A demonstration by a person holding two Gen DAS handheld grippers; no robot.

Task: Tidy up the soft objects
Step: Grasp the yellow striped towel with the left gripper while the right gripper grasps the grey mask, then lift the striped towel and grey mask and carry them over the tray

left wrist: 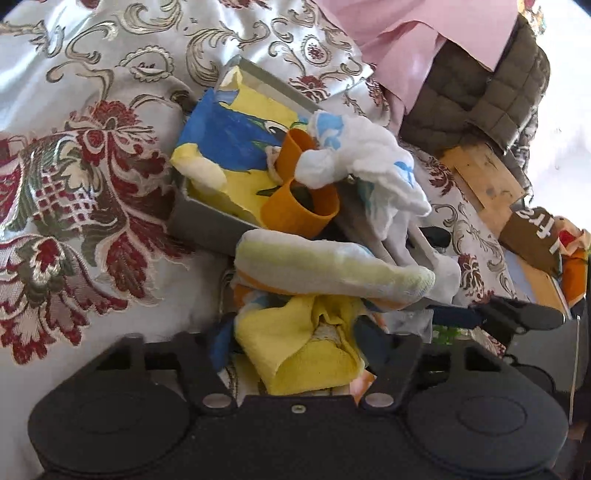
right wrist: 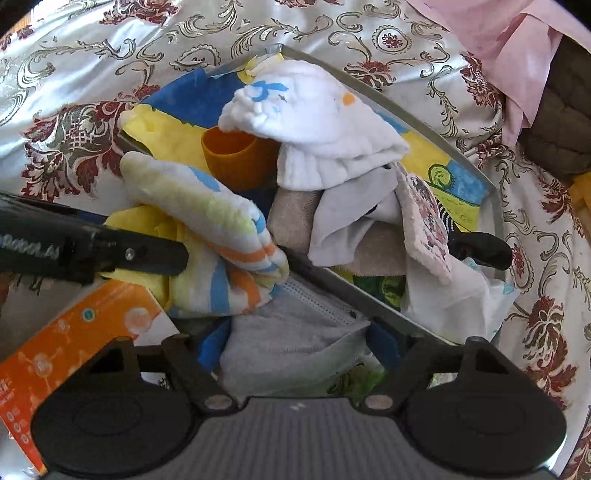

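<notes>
A grey metal tray (left wrist: 207, 225) lies on a patterned bedspread, lined with a yellow and blue drawing (left wrist: 229, 140). It holds an orange cup (left wrist: 301, 206), white socks (left wrist: 354, 155) and other cloths. My left gripper (left wrist: 295, 343) is shut on a yellow cloth (left wrist: 291, 343) under a striped towel (left wrist: 332, 266), at the tray's near edge. In the right wrist view the tray (right wrist: 495, 206) shows the white sock (right wrist: 314, 110), orange cup (right wrist: 232, 155), a pink patterned cloth (right wrist: 424, 221) and the striped towel (right wrist: 207, 221). My right gripper (right wrist: 295, 343) is shut on a grey cloth (right wrist: 288, 347).
A floral bedspread (left wrist: 74, 184) lies all around. A pink cloth (left wrist: 406, 33) and a quilted olive pad (left wrist: 491, 92) sit at the far right. An orange box (right wrist: 74, 354) lies left of my right gripper. The left gripper's arm (right wrist: 85, 251) crosses the right wrist view.
</notes>
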